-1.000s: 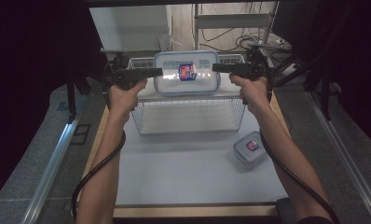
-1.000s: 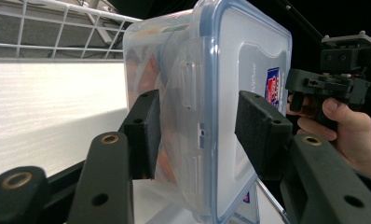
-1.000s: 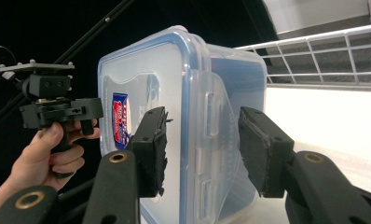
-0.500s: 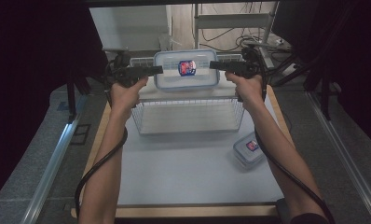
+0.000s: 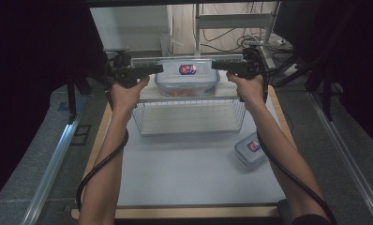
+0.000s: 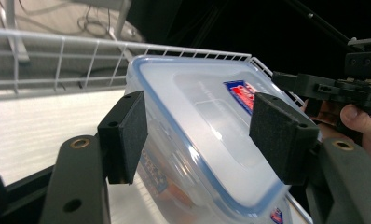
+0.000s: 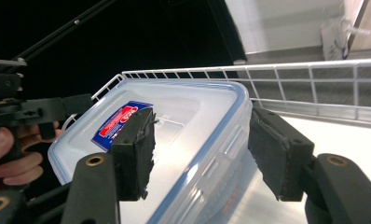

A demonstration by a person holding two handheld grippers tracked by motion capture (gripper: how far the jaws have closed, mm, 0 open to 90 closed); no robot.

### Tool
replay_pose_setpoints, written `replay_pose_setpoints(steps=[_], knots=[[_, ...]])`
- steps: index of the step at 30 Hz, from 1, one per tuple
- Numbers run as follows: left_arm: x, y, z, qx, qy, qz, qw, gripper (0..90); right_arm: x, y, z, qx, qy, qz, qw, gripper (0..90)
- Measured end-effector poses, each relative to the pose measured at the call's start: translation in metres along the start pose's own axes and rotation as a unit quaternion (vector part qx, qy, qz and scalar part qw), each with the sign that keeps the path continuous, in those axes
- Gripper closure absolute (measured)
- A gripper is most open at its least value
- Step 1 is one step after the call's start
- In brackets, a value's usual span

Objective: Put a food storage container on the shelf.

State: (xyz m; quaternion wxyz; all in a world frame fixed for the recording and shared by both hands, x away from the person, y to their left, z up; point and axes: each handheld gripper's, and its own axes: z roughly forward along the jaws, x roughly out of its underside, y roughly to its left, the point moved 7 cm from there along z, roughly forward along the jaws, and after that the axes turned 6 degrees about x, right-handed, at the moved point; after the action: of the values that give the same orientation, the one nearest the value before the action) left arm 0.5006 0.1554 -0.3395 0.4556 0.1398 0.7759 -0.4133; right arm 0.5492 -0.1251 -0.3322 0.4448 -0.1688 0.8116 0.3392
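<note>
A large clear container (image 5: 187,77) with a blue-rimmed lid and a red and blue label rests on top of the white wire rack (image 5: 189,119) at the far side of the table. My left gripper (image 5: 157,69) is at its left end and my right gripper (image 5: 216,64) at its right end, both open. In the left gripper view the container (image 6: 207,126) lies tilted between and just past the gripper's (image 6: 200,133) spread pads. In the right gripper view the container (image 7: 183,116) lies the same way, and one pad of the gripper (image 7: 202,140) overlaps the lid while the other stands off its edge.
A small clear container (image 5: 251,149) with the same label lies on the white table (image 5: 184,178) at the right. The rack's raised wire rim (image 6: 58,60) runs behind the large container. Cables trail from both grippers along the forearms.
Both hands and the large container have shifted slightly toward the far side, onto the rack top. Since half a second ago almost nothing has moved.
</note>
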Motion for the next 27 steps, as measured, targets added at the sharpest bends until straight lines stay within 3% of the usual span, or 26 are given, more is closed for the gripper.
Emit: replay_pose_setpoints(steps=[4, 9, 11, 12, 13, 15, 19, 23, 27], knots=[[0.006, -0.009, -0.012, -0.002, -0.010, 0.043, 0.9990, 37.1, 0.001, 0.004, -0.012, 0.001, -0.009, -0.026, 0.9996, 46.8], [0.022, -0.019, -0.024, -0.010, -0.006, 0.087, 0.9961, 45.2, 0.010, 0.014, -0.031, 0.007, -0.017, -0.084, 0.9963, 59.0], [0.033, -0.023, -0.029, -0.014, 0.000, 0.107, 0.9942, 54.6, 0.017, 0.018, -0.039, 0.008, -0.018, -0.099, 0.9949, 66.6], [0.039, -0.024, -0.030, -0.014, 0.006, 0.114, 0.9933, 64.5, 0.021, 0.019, -0.042, 0.007, -0.016, -0.107, 0.9942, 71.2], [0.043, -0.025, -0.031, -0.018, 0.011, 0.121, 0.9924, 64.5, 0.025, 0.021, -0.045, 0.004, -0.014, -0.111, 0.9937, 74.5], [0.055, -0.025, -0.031, -0.023, 0.021, 0.138, 0.9900, 73.2, 0.034, 0.025, -0.048, -0.003, -0.010, -0.119, 0.9929, 82.2], [0.067, -0.025, -0.025, -0.018, 0.027, 0.142, 0.9893, 89.6, 0.062, 0.033, -0.038, -0.013, 0.026, -0.148, 0.9886, 89.7], [0.069, -0.028, -0.012, -0.011, 0.036, 0.143, 0.9890, 89.7, 0.070, 0.034, -0.029, -0.011, 0.039, -0.154, 0.9873, 89.8], [0.069, -0.028, -0.004, -0.021, 0.043, 0.145, 0.9882, 88.7, 0.074, 0.033, -0.022, -0.011, 0.046, -0.152, 0.9872, 89.8]])
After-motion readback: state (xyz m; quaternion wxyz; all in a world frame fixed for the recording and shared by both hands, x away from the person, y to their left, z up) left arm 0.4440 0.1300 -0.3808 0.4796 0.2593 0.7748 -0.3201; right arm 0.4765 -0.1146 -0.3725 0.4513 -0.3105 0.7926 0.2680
